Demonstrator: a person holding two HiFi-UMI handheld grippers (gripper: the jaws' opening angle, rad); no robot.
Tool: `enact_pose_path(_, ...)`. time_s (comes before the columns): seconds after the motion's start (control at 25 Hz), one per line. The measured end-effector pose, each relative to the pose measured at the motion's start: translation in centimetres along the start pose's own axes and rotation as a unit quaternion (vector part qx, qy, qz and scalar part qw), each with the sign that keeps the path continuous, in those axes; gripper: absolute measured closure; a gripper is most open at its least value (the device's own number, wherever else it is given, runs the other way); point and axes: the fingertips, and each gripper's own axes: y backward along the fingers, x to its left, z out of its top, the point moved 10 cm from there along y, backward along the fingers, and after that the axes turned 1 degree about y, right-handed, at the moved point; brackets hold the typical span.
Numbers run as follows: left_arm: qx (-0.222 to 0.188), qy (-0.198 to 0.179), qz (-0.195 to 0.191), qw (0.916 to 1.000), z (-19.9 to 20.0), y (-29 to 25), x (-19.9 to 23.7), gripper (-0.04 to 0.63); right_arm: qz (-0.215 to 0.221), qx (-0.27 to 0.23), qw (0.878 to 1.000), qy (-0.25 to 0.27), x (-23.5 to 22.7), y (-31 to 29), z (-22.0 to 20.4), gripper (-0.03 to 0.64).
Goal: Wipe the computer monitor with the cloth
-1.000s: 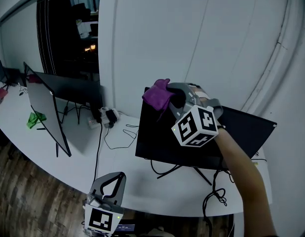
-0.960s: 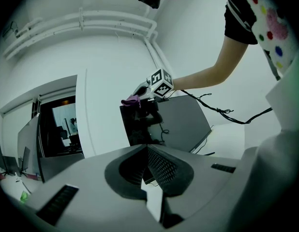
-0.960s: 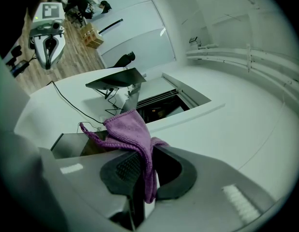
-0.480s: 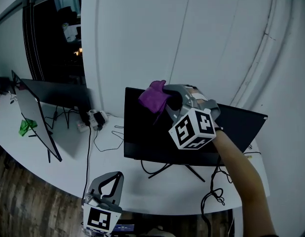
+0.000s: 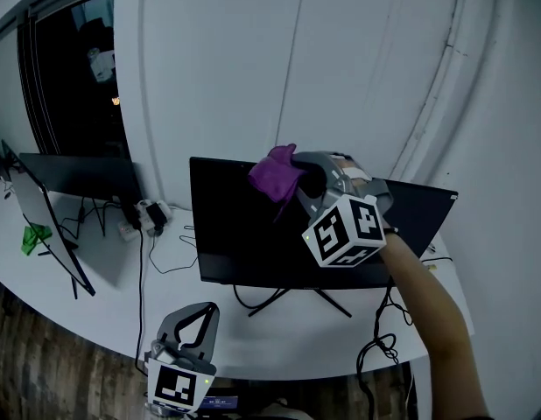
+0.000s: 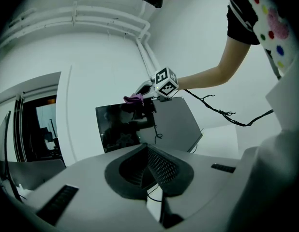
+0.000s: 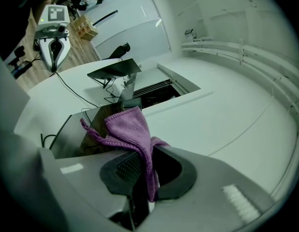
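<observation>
A black computer monitor (image 5: pixel 244 234) stands on the white desk (image 5: pixel 113 296), its dark screen facing me. My right gripper (image 5: pixel 297 178) is shut on a purple cloth (image 5: pixel 275 171) and holds it at the monitor's top edge, left of the middle. In the right gripper view the cloth (image 7: pixel 125 129) hangs out of the jaws over the monitor (image 7: pixel 79 129). My left gripper (image 5: pixel 200 318) hangs low near the desk's front edge, shut and with nothing in it. From the left gripper view the monitor (image 6: pixel 118 127) and the cloth (image 6: pixel 133 99) show far ahead.
Two more monitors (image 5: pixel 52 208) stand at the left of the desk, with a green object (image 5: pixel 32 237) beside them. A power strip (image 5: pixel 139 217) and loose cables (image 5: pixel 375 339) lie around the monitor's stand. A white wall rises close behind.
The right gripper and cloth have moved from the monitor's top left corner rightwards along its top edge. The head view has swung right. The left gripper stays low.
</observation>
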Motion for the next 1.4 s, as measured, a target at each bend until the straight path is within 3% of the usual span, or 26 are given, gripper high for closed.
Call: enact_pose_path(1.4,-0.023,0.0,-0.082,0.9964,1.7,-8.3,-6.1,0.591,-0.047,0.096,0.994,-0.024,-1.2,10.0,-11.1,0.558)
